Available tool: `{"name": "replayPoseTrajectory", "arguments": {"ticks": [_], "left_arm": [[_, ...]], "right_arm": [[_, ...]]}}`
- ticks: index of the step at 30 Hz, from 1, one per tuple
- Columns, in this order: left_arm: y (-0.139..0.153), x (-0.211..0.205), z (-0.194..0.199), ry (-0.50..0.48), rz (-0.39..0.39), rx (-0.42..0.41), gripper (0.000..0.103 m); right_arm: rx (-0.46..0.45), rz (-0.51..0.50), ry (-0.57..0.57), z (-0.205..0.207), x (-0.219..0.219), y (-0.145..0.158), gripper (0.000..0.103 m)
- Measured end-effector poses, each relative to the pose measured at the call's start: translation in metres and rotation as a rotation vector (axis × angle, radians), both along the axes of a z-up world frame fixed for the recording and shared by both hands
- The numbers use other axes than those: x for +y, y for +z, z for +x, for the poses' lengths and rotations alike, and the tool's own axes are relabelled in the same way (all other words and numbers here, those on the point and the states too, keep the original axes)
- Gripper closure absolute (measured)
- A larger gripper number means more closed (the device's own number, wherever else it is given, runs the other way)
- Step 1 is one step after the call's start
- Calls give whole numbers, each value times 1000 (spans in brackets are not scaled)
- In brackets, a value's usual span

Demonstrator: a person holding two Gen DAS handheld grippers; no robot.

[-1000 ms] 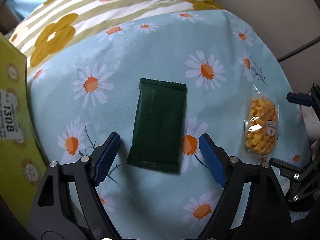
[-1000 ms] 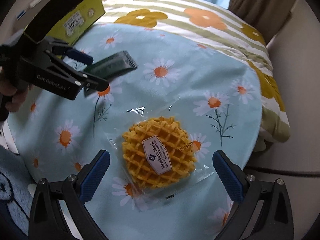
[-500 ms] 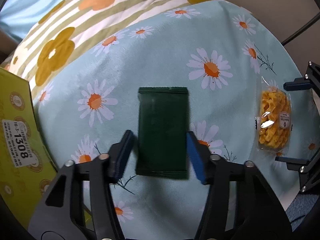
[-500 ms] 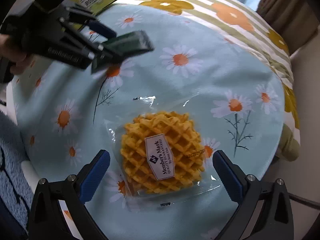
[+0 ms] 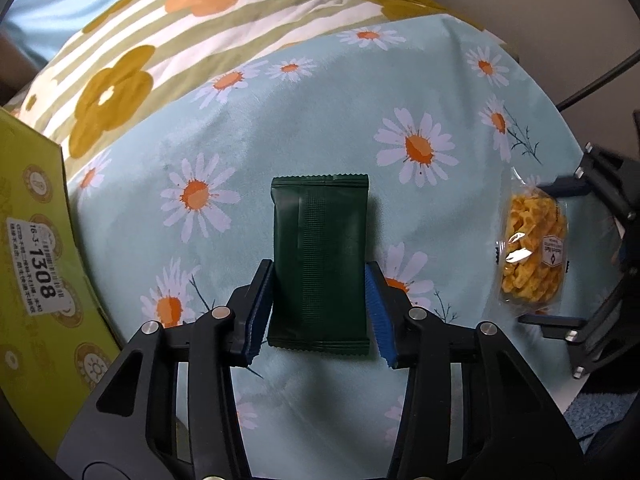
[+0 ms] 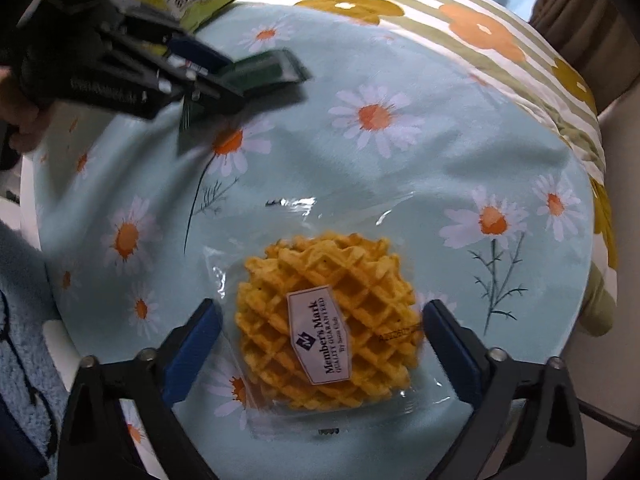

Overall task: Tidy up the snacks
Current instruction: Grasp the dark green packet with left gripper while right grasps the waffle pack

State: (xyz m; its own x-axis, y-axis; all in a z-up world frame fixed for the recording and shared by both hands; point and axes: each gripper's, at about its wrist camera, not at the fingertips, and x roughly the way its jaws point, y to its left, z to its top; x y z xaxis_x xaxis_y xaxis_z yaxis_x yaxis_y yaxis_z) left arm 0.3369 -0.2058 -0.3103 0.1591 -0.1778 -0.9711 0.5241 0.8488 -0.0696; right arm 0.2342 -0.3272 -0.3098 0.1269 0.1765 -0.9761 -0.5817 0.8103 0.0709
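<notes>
The left gripper [image 5: 318, 312] has its 2 blue pads clamped on the long sides of a dark green snack packet [image 5: 319, 256], gripping it near its lower end. In the right wrist view the packet [image 6: 264, 70] looks tilted, its far end off the cloth, though blur makes it hard to be sure. It sits toward the middle of the round table [image 5: 280, 128], which is covered by a pale blue cloth printed with white daisies.

At the table's left edge stands a yellow-green cardboard box [image 5: 36, 240] with a white label reading 1308, just beside the left gripper's arm.

The right gripper [image 6: 320, 344] points down over a waffle in clear wrap [image 6: 328, 320] near the table's near edge, on the right side as the left wrist camera shows it [image 5: 532, 252]. Its jaws are closing, with the waffle between the 2 blue pads; the pads stand just off the waffle on either side, and I can't tell whether they touch the loose wrap.

Beyond the table's far edge lies a striped bedspread [image 5: 224, 12] with large orange and mustard flowers. A hand [image 6: 22, 120] holds the left gripper at the upper left of the right wrist view.
</notes>
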Motion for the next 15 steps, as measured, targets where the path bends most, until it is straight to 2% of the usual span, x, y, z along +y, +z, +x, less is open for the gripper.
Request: {"name": "replayPoseTrajectory", "arguments": {"ticks": [3, 5, 8, 15], "left_arm": [[2, 2, -1, 7, -1, -4, 62], [2, 3, -2, 16, -6, -1, 62], [2, 5, -4, 30, -14, 0, 62], [13, 10, -7, 63, -57, -6, 62]], "right_arm": [[-18, -51, 17, -4, 7, -4, 16], [-24, -53, 11, -5, 7, -2, 24], [-25, -45, -5, -7, 5, 0, 29], [-26, -11, -81, -3, -1, 12, 31]]}}
